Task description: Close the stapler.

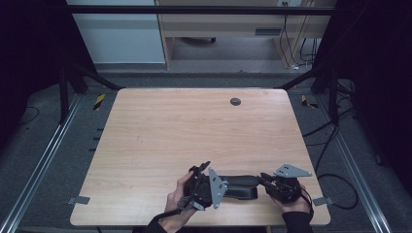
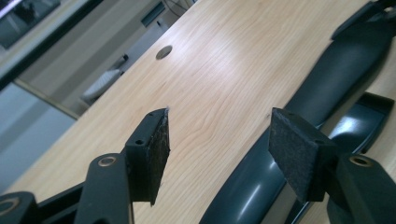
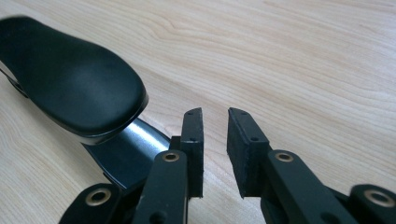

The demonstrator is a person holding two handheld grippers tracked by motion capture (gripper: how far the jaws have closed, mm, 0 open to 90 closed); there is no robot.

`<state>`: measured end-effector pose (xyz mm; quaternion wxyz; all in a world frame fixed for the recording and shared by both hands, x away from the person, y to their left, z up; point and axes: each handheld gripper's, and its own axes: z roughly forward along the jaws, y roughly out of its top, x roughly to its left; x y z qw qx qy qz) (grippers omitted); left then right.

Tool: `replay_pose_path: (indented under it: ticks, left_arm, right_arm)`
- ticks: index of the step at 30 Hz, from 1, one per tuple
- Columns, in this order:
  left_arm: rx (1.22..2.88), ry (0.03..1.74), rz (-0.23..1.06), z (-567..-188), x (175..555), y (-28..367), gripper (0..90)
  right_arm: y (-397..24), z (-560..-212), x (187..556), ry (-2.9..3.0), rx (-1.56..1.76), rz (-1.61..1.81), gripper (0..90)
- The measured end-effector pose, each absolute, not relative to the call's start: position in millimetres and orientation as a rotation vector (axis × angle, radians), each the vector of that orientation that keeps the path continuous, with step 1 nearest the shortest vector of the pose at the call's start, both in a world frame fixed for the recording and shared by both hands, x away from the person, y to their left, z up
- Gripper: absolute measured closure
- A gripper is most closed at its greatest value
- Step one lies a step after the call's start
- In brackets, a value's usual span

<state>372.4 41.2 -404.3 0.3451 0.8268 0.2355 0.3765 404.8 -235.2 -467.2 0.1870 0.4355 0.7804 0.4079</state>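
Black glossy plastic stapler-shaped object [image 1: 240,187] lies at six o'clock on the pale wooden table [image 1: 194,131], ungripped; left gripper [image 2: 217,156] spread wide, right gripper [image 3: 215,151] slightly parted. Nothing visibly accomplished yet.

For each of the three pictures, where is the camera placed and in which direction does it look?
High view: fixed above the near edge, facing forward and down on the light wooden table; both hands hold the left gripper and right gripper at a long black stapler-like tool.
Left gripper view: rides on the left gripper, looking along the table past wide-apart jaws toward the round grey cable hole.
Right gripper view: rides on the right gripper, low over the wood, jaws slightly apart.
All share the black tool and table.
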Motion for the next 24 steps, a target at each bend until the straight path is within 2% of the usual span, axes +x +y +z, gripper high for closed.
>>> replay_pose_path:
  ticks: [4, 13, 24]
  left_arm:
    - [2.127, 0.667, 0.962, -403, 378, 59, 38.2]
    - [2.063, 0.817, 0.928, -407, 388, 110, 38.5]
    - [2.022, 0.983, 0.861, -427, 390, 178, 37.7]
  right_arm:
    - [-238, -467, 405, 2.189, 1.243, 1.170, 77.8]
    - [-242, -460, 402, 2.181, 1.271, 1.146, 90.0]
    - [-247, -452, 400, 2.159, 1.255, 1.180, 87.9]
